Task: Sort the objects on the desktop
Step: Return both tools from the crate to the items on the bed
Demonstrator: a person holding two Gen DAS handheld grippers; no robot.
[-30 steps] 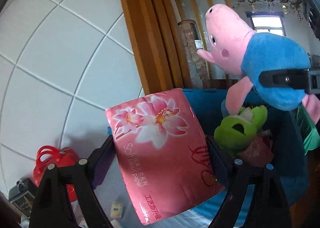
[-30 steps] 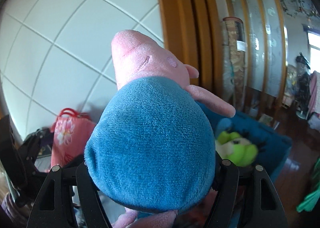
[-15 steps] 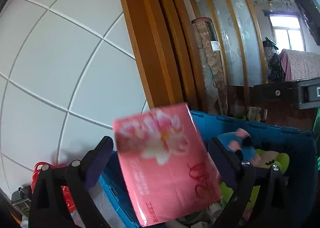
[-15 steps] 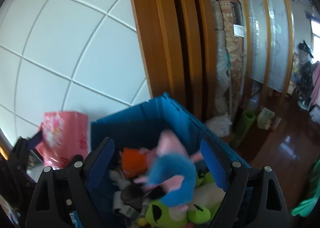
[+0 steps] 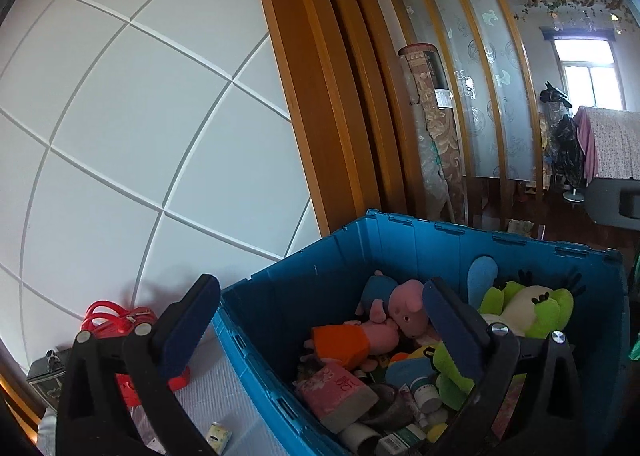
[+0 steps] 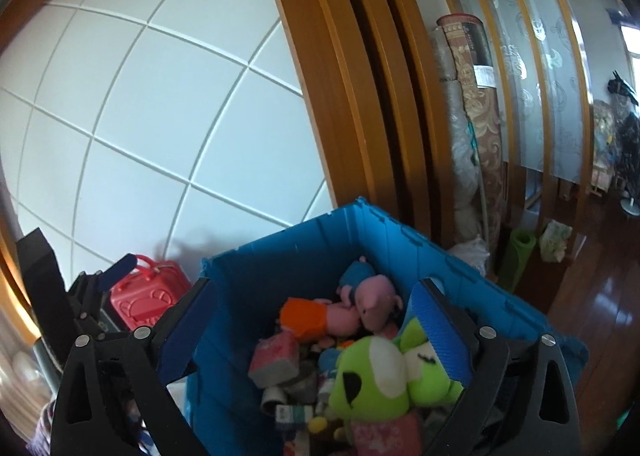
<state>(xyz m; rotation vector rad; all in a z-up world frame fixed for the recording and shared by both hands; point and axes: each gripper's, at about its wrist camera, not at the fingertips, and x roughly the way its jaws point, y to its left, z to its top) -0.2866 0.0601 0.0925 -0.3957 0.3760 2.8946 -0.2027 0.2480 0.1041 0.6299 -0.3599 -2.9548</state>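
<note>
Tongs first: the left tongs (image 5: 320,320) are spread wide with nothing between the blue pads, one finger (image 5: 186,322) over the desk (image 5: 236,396) outside the bin and the other above the toys inside it. The right tongs (image 6: 310,320) are likewise spread and empty, straddling the near corner of the blue bin (image 6: 384,244).

Just beyond the left tongs, the blue bin (image 5: 440,240) stands on the white desk with its top open. Inside, nearest the camera, lies the pink tissue pack (image 5: 334,392) tilted among small bottles and boxes. Behind it an orange-dressed pig toy (image 5: 348,338) lies on its side, and touching it is the blue-shirted pig toy (image 5: 396,304), face down toward the pile. To the right a green frog toy (image 5: 528,308) rests against the far wall of the bin.

From the right wrist camera the same heap shows: the frog toy (image 6: 380,376) closest, the tissue pack (image 6: 276,356) to its left, the orange pig (image 6: 316,316) and the blue-shirted pig (image 6: 368,288) farther back.

Left of the bin, a red basket (image 5: 120,320) sits on the desk against the white tiled wall (image 5: 140,115). Farther off, wooden door frames (image 5: 320,75) and a rolled rug (image 5: 432,127) stand upright.
</note>
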